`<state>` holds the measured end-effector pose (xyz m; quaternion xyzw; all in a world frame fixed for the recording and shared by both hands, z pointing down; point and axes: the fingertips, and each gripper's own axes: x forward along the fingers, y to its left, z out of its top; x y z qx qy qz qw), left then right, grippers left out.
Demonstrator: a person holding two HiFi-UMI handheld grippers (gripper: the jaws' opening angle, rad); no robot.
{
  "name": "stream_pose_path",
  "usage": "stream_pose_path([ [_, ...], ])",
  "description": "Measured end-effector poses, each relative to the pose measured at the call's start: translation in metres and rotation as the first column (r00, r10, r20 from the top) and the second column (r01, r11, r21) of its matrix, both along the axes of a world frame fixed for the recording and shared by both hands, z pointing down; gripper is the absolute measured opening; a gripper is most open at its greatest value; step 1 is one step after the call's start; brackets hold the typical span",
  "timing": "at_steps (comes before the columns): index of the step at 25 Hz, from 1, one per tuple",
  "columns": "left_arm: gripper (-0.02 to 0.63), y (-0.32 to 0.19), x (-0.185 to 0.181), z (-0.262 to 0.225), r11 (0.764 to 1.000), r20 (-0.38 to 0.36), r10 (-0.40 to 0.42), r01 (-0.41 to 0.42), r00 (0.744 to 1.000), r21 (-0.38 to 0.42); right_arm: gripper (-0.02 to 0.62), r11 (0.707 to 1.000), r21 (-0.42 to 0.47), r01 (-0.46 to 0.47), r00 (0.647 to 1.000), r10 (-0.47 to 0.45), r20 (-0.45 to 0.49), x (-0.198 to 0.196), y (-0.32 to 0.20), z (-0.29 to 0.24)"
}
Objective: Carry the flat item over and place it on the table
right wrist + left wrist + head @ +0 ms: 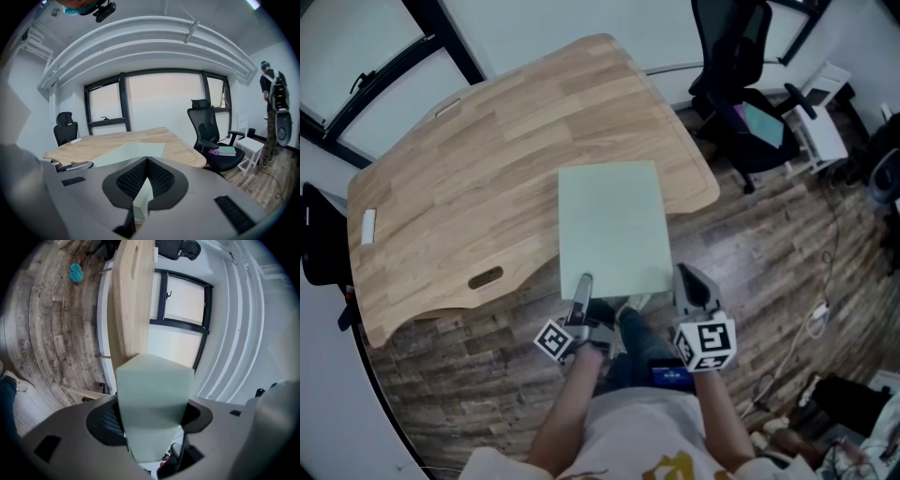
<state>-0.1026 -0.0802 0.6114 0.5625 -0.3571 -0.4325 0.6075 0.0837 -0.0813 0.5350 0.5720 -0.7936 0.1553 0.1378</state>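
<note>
Wooden table [469,178], pale green flat sheet [612,225] over its near edge. Left gripper [582,289], right gripper [687,281]: each clamped on sheet's near corners.

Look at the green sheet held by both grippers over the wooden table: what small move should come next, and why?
Probably ease the sheet forward and down. The left gripper and right gripper clamp its near edge, and that end overhangs the front edge of the table, so it likely needs more support before release.
</note>
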Motion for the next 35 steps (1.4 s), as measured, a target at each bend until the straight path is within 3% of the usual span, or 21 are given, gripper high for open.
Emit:
stream_pose_path([
  [13, 0.288, -0.019, -0.002, 0.018, 0.996, -0.029, -0.080, 0.078, 0.996, -0.048, -0.002, 0.999, -0.026, -0.020, 1.000, 0.019, -0.014, 0.010, -0.013, 0.011],
  [35, 0.288, -0.059, 0.013, 0.032, 0.989, 0.004, -0.133, 0.133, 0.991, -0.063, -0.002, 0.998, -0.070, -0.004, 1.000, 0.002, -0.016, 0.016, -0.043, 0.028],
])
